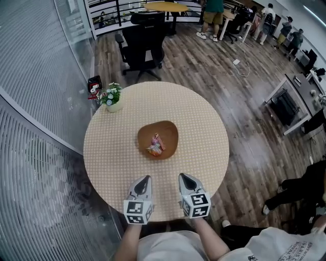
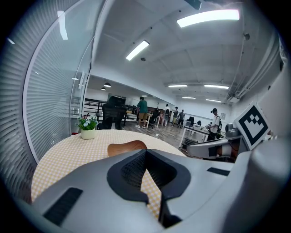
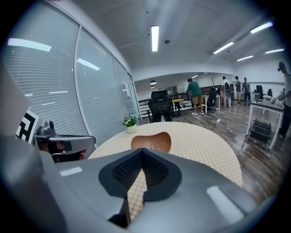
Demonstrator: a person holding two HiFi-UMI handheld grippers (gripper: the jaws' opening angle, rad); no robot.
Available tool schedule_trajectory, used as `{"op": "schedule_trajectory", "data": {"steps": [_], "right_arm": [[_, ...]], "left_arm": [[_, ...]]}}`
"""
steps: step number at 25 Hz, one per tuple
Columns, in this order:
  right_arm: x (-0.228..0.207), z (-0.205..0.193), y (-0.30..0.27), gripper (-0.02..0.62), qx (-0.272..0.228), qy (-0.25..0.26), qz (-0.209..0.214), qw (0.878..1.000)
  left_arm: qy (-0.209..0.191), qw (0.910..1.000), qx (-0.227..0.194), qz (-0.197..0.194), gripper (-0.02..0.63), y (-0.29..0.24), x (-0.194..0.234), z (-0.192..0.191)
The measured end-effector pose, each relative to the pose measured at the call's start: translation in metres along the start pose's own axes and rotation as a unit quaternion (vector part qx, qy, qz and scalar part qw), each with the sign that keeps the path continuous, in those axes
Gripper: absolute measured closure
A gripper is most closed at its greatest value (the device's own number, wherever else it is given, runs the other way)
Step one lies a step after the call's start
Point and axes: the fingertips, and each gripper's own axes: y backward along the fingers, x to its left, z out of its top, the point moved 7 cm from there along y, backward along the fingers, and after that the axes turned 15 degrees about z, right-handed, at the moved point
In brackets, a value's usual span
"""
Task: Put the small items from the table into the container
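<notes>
An open office with a wood-plank floor [image 1: 214,66] spreads out beyond a curved glass wall [image 1: 35,76] lined with blinds. Taking the wooden bowl [image 1: 170,133] as the landmark, the wall runs along its left side. The round desk [image 1: 112,148], covered in a yellow checked cloth, carries the bowl at about its middle. A black office chair [image 1: 142,43] stands on the floor beyond the bowl, past the desk's far edge. Several people [image 1: 214,15] stand further off behind the chair, among other desks.

The left claw [image 1: 147,177] and the right claw [image 1: 182,175] hover over the desk's near edge, on the person's side of the bowl and well short of it. They sit side by side and point toward it. Each one's jaws are pressed together with nothing between them, and only checked cloth shows through the gap behind the tips.

A small pot of flowers [image 1: 112,97] stands beyond the bowl and to its left, near the desk's rim. The small items [image 1: 156,145], pinkish and mixed in colour, lie in a little heap inside the bowl, and I cannot tell what each one is.
</notes>
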Motion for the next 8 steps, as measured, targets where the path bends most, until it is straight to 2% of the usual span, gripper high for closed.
{"op": "schedule_trajectory", "data": {"steps": [8], "right_arm": [[0.0093,-0.0006,-0.0028,0.595,0.007,-0.002,0.011,1.000]], "left_arm": [[0.001,1.0000,0.000,0.001,0.600,0.0015,0.0025,0.0019]]}}
